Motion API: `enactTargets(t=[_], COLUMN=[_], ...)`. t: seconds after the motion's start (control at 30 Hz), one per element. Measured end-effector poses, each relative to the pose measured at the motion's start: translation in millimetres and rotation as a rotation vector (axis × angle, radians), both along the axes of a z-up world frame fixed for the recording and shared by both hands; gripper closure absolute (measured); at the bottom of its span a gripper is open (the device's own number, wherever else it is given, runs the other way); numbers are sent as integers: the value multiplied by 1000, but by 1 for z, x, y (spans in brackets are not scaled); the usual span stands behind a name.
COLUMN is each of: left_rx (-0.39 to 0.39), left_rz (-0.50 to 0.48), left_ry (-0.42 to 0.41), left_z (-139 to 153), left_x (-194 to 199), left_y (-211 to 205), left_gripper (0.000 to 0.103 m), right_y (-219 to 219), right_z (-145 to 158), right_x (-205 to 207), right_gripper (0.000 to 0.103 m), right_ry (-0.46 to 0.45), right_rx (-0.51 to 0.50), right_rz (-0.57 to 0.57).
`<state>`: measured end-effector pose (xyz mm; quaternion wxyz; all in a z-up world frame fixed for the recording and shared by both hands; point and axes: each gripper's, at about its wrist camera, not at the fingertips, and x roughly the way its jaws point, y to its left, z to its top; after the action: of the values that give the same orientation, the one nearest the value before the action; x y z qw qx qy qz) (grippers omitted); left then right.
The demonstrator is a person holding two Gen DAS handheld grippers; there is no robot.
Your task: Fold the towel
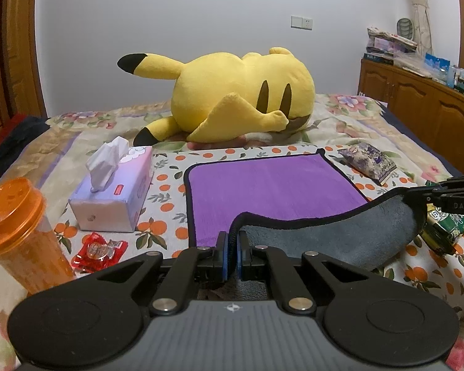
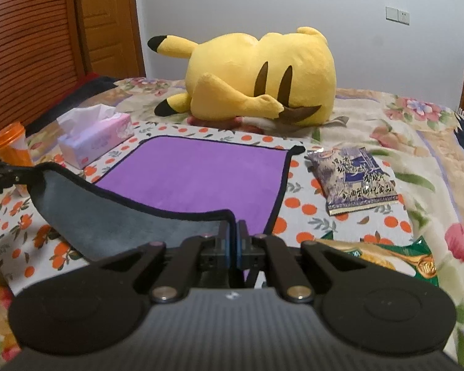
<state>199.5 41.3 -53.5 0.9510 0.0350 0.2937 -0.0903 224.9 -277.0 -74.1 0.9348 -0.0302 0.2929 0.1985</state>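
Observation:
A purple towel (image 1: 272, 188) with a black hem and grey underside lies on an orange-print cloth (image 1: 164, 207) on the bed. It also shows in the right wrist view (image 2: 198, 173). My left gripper (image 1: 231, 241) is shut on the towel's near left corner. My right gripper (image 2: 232, 232) is shut on the near right corner. The near edge is lifted between them, so the grey underside (image 1: 340, 232) sags and faces me. The right gripper shows at the right of the left wrist view (image 1: 417, 193).
A tissue box (image 1: 114, 191), an orange bottle (image 1: 18, 228) and a red candy wrapper (image 1: 99, 250) lie left of the towel. A purple snack packet (image 2: 355, 179) and a green packet (image 2: 386, 256) lie right. A yellow plush (image 1: 241, 92) lies behind. A wooden cabinet (image 1: 423, 105) stands right.

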Motion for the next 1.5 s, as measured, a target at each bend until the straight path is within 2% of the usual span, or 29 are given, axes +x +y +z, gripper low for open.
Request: enactTargets(t=[0.53,1.03,1.5], left_rx=[7,30,10], left_rz=[-14,0,-6], left_ry=[-24,-33,-76], left_z=[3,-3,14], left_x=[23,52,69], left_y=[-4,-4,-5], left_gripper=[97,97,97], right_y=[6,9,10], right_z=[-3,-10,10], right_x=[19,42,56], right_gripper=[98,99,99], right_ry=[-66,-83,-155], right_rx=[-34,-46,-45], right_rz=[19,7,1])
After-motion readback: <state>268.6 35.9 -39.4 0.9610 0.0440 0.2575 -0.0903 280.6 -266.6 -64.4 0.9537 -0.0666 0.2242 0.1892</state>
